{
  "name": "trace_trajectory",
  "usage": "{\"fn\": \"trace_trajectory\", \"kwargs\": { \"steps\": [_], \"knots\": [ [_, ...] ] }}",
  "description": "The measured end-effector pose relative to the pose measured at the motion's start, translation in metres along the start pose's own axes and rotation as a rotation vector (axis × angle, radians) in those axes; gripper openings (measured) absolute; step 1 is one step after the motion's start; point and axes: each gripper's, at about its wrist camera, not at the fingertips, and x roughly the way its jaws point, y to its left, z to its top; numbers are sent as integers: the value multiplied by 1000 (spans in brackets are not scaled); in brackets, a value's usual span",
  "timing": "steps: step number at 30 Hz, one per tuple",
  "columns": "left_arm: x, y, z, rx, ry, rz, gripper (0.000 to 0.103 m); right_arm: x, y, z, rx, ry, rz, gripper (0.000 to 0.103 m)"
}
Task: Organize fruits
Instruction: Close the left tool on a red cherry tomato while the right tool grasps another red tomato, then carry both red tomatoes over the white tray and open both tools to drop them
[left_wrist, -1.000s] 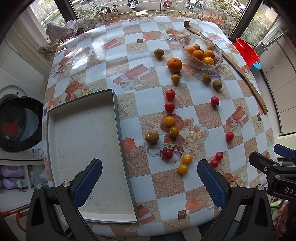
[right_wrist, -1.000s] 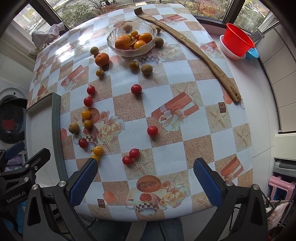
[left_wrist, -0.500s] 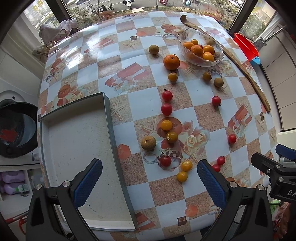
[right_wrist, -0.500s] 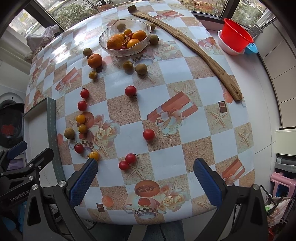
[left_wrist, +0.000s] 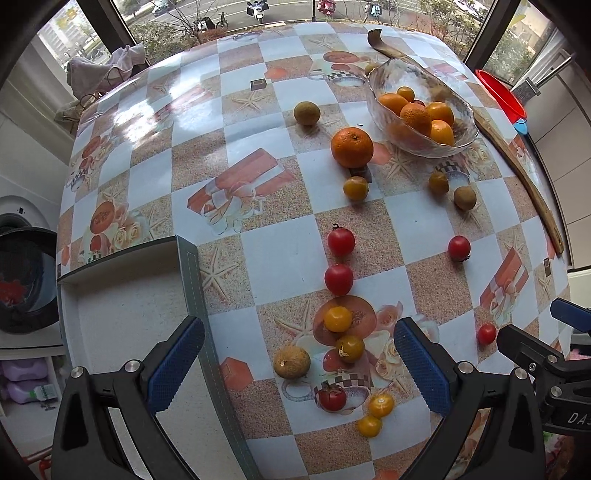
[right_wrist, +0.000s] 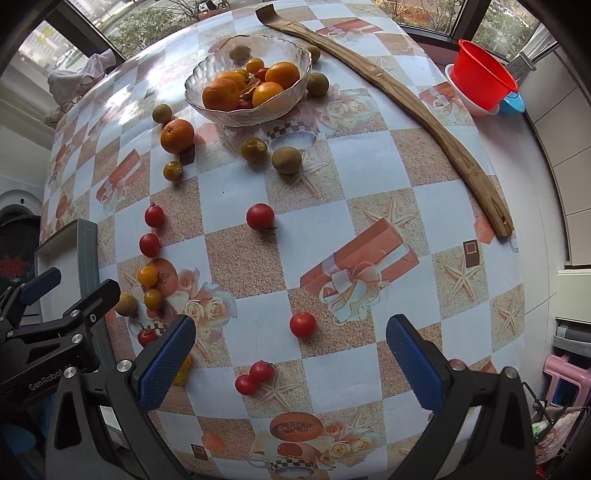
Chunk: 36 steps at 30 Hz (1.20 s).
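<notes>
Checkered tablecloth (left_wrist: 280, 236) printed with gift boxes and starfish covers a table by the windows; fruit lies scattered across it.

Item 1: my left claw (left_wrist: 299, 363), fingers spread wide, gripping nothing, hovers above a cluster of small fruit. Between its pads lie a brown longan (left_wrist: 291, 362), two yellow tomatoes (left_wrist: 338, 319) and a red stemmed tomato (left_wrist: 332, 397).

Item 2: grey tray (left_wrist: 188, 266), at 9 o'clock of that cluster, interior bare white.

Item 3: two red tomatoes (left_wrist: 340, 242) in a line at 12 o'clock of the cluster.

Item 4: large orange (left_wrist: 351, 147), further toward 12 o'clock, just beside the glass bowl (left_wrist: 402, 74), which holds several oranges.

Item 5: my right claw (right_wrist: 290, 356), likewise released and wide apart, above a single red tomato (right_wrist: 303, 325) and a touching red pair (right_wrist: 255, 376).

Item 6: long wooden shoehorn (right_wrist: 406, 99), at 1 o'clock, running along the table's far side.

Item 7: red plastic cup (right_wrist: 480, 77), at 2 o'clock on the sill.
</notes>
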Motion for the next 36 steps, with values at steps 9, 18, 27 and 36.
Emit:
{"fn": "trace_trajectory", "kwargs": {
  "steps": [9,18,27,36],
  "knots": [
    [38,-9,20,25,-7,26,103,32,-3,28,-37,-19,-7,102],
    [58,-15,19,27,32,17,83,58,7,50,-65,5,37,72],
    [51,-25,19,46,-3,-45,31,65,39,63,-142,-37,-11,28],
    [22,-9,13,-4,-22,-131,23,52,25,52,-33,-13,95,23]
  ]
}}
